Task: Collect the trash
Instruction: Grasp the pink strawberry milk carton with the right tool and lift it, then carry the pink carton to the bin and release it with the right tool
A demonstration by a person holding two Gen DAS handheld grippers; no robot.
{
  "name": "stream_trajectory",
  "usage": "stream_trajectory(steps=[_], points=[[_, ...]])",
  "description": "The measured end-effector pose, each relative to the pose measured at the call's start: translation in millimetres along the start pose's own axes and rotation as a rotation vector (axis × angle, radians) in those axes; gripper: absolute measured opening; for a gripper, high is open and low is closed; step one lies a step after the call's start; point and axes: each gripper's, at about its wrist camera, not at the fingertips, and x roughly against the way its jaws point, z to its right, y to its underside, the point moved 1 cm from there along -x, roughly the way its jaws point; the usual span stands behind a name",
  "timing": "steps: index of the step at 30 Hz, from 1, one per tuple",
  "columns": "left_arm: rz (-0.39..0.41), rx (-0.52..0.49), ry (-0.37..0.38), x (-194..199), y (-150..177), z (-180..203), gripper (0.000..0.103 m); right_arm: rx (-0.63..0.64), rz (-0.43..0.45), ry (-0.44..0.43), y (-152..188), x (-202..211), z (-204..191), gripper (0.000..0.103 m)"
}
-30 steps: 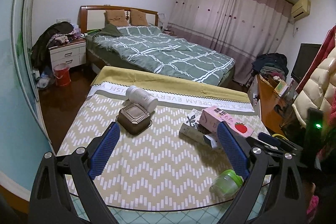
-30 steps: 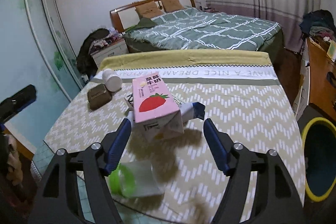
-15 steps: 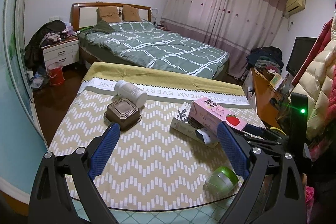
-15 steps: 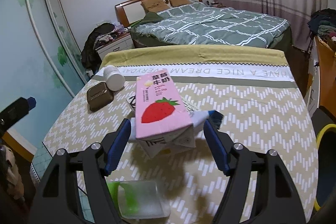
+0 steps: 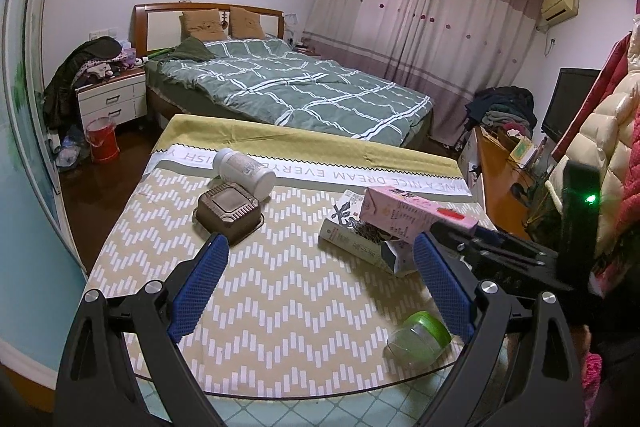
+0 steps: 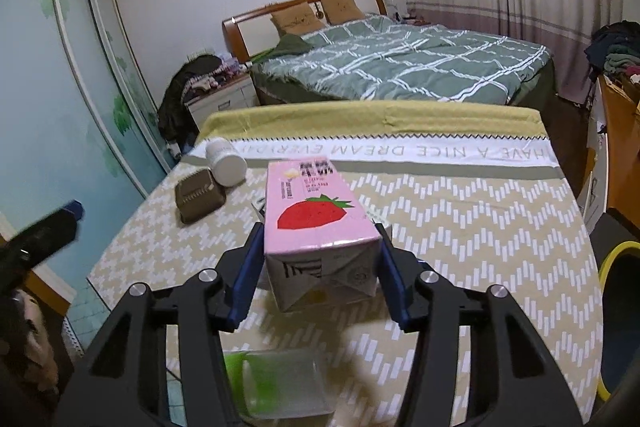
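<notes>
A pink strawberry milk carton point(image 6: 316, 211) lies tilted on a flat grey-green box point(image 5: 352, 235) on the table. My right gripper point(image 6: 320, 231) is closing its jaws on the carton's near end, and both blue pads lie against its sides. In the left wrist view the same carton point(image 5: 408, 213) sits at the right, with the right gripper's black frame behind it. My left gripper point(image 5: 320, 243) hovers open over the cloth with nothing between its fingers. A clear jar with a green lid point(image 5: 420, 337) lies at the table's near edge.
A white bottle point(image 5: 244, 173) lies on its side beside a brown square box point(image 5: 228, 209) at the table's far left. The patterned cloth covers the round table point(image 5: 280, 299). A yellow-rimmed bin point(image 6: 616, 311) stands off the table's right edge. A bed point(image 5: 300, 87) lies beyond.
The right gripper's jaws have narrowed from wide apart to touching the pink carton's sides, and the carton now fills more of that view. The left gripper stays open and nearly still.
</notes>
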Motion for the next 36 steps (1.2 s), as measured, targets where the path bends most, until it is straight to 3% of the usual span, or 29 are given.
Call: stream_trajectory(steps=[12, 18, 25, 33, 36], points=[[-0.014, -0.038, 0.025, -1, 5, 18, 0.092, -0.071, 0.113, 0.002, -5, 55, 18, 0.046], [-0.016, -0.065, 0.041, 2, 6, 33, 0.092, -0.131, 0.168, 0.053, -1, 83, 45, 0.047], [-0.044, -0.104, 0.07, -3, 12, 55, 0.092, -0.23, 0.173, 0.232, 17, 107, 97, 0.047], [-0.096, -0.157, 0.128, -17, 28, 85, 0.092, -0.356, 0.141, 0.552, 56, 136, 180, 0.047], [-0.129, -0.182, 0.142, -28, 37, 93, 0.092, -0.406, 0.104, 0.623, 71, 138, 211, 0.047]])
